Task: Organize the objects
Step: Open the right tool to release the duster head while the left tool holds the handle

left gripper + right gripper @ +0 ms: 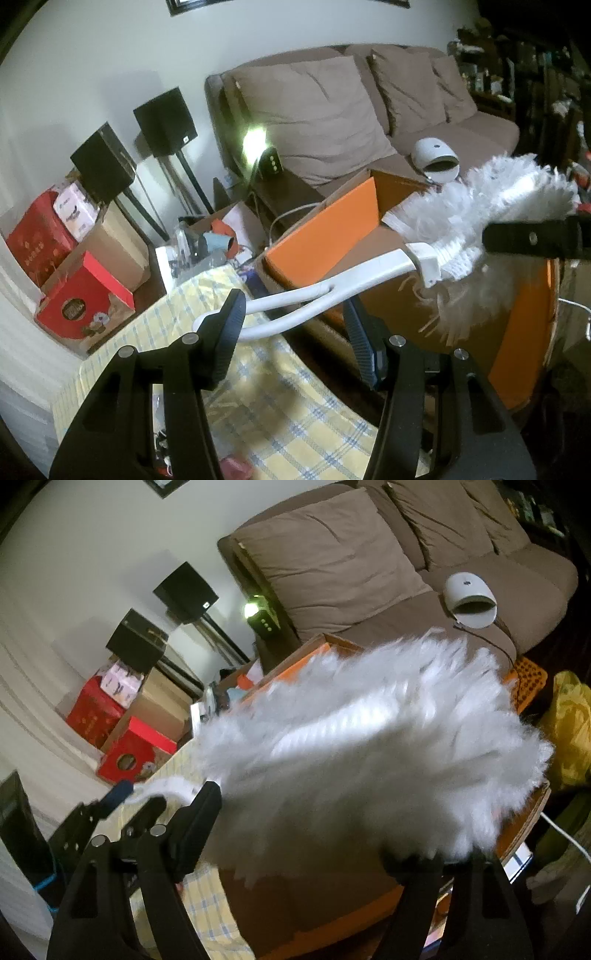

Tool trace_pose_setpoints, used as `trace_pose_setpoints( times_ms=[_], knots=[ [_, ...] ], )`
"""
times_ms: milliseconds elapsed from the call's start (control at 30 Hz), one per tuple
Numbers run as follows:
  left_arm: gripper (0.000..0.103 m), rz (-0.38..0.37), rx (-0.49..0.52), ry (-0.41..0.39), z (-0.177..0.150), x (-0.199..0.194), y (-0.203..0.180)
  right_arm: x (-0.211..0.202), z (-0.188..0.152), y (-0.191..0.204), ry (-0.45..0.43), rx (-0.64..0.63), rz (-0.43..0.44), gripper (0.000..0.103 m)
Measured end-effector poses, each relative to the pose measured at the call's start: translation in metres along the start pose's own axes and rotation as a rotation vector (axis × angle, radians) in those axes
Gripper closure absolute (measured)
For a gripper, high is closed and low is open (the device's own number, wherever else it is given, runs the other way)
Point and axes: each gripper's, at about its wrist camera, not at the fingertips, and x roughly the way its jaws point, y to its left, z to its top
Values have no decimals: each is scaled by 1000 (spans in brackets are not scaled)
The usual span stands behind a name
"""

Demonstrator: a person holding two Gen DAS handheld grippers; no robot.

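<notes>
A white duster [461,229] hung over an open orange cardboard box [325,236], carried between two handheld grippers. The left gripper [295,332] stood with its jaws partly open around the looped end of the duster's white handle [332,291]; the left blue-ribbed pad [231,325] touched the loop, while the right pad sat just clear of it. One finger of the right gripper [535,242] crossed the fluffy head in the left wrist view. From the right wrist view, the right gripper [314,830] straddled the duster head [369,738], its jaws spread wide, one on either side of the fluff; whether they pressed it could not be told. Behind the box stood one brown sofa [332,110] with three back cushions and a single white domed device [437,155] on its seat. Two black speakers [166,122] stood on stands by the wall, beside two red boxes [85,306]. A yellow checked cloth [258,387] lay below the left gripper.
</notes>
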Motion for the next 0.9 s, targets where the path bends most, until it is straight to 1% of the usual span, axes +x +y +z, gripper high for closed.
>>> trace_pose_setpoints(
  times_ms=[33, 67, 100, 133, 200, 300, 500, 567, 600, 633, 667, 700, 767, 800, 900],
  knots=[
    [51, -6, -5, -8, 2, -2, 2, -3, 0, 2, -17, -8, -8, 41],
    [51, -17, -15, -22, 6, -3, 3, -6, 0, 4, -32, -14, -6, 52],
    [51, -20, -27, -33, 11, -5, 5, -8, -1, 6, -41, -18, 1, 72],
    [51, -12, -34, -35, 14, -5, 6, -10, -2, 8, -43, -24, 18, 81],
    [51, -4, -44, -40, 21, -4, 7, -10, -4, 13, -30, -45, 25, 86],
    [51, -3, -45, -25, 25, 2, 6, -10, -6, 18, -18, -65, -13, 86],
    [51, 1, -33, -8, 13, 8, 2, -8, -5, 15, -6, -55, -28, 85],
    [51, 5, -47, 0, 9, 8, 7, -11, -4, 11, -16, -46, -37, 80],
    [51, 6, -55, 2, 7, 8, 10, -12, -4, 10, -20, -44, -42, 73],
    [51, 9, -65, 4, 5, 8, 14, -15, -2, 8, -26, -41, -48, 69],
    [51, 12, -79, 6, 4, 7, 20, -16, -1, 6, -31, -37, -54, 68],
    [49, 16, -95, 8, 2, 6, 27, -18, 0, 4, -35, -30, -61, 65],
    [43, 14, -125, 25, -1, 6, 41, -21, 2, -2, -42, -18, -65, 54],
    [39, -8, -141, 42, -3, 5, 48, -23, 2, -5, -50, -13, -66, 47],
    [32, -85, -211, 68, -14, 1, 70, -29, 4, -15, -63, 9, -78, 45]
  ],
)
